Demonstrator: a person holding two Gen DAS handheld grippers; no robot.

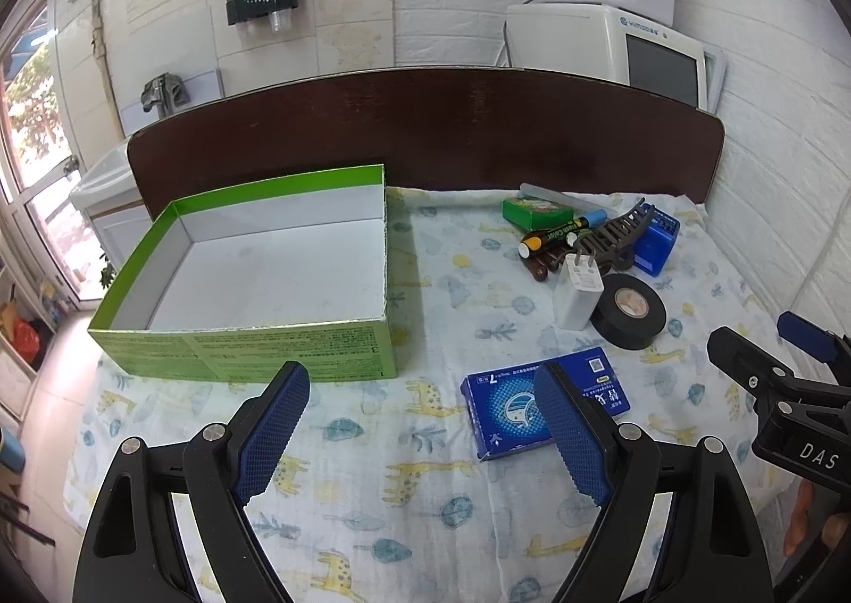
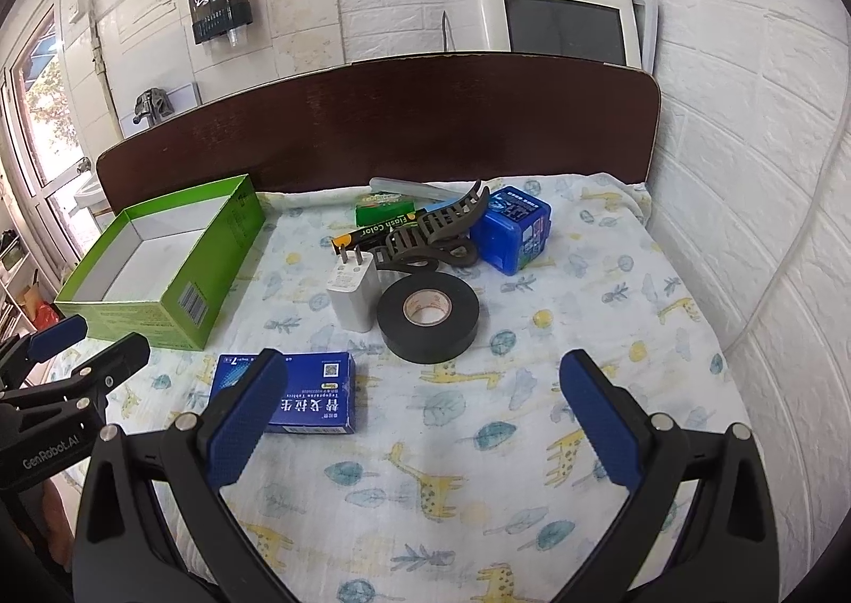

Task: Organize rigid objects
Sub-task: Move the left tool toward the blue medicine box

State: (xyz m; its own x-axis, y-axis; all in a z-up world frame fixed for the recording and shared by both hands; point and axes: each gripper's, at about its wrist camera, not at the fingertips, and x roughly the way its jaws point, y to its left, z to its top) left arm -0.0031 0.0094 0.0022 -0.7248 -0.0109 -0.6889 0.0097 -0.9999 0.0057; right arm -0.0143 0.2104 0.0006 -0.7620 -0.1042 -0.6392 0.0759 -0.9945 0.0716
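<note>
Box sits empty at bed's left; nothing sorted yet. Tape, charger, clip, blue carton and the rest lie loose on the sheet. My left gripper and right gripper: fingers wide apart, holding nothing.

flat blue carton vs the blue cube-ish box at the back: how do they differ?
The flat blue carton lies low and wide near the grippers, apart from other items. The blue cube box is taller and blockier, sits farther back, and the hair claw leans against it. Both are blue, printed, and outside the green box.
</note>
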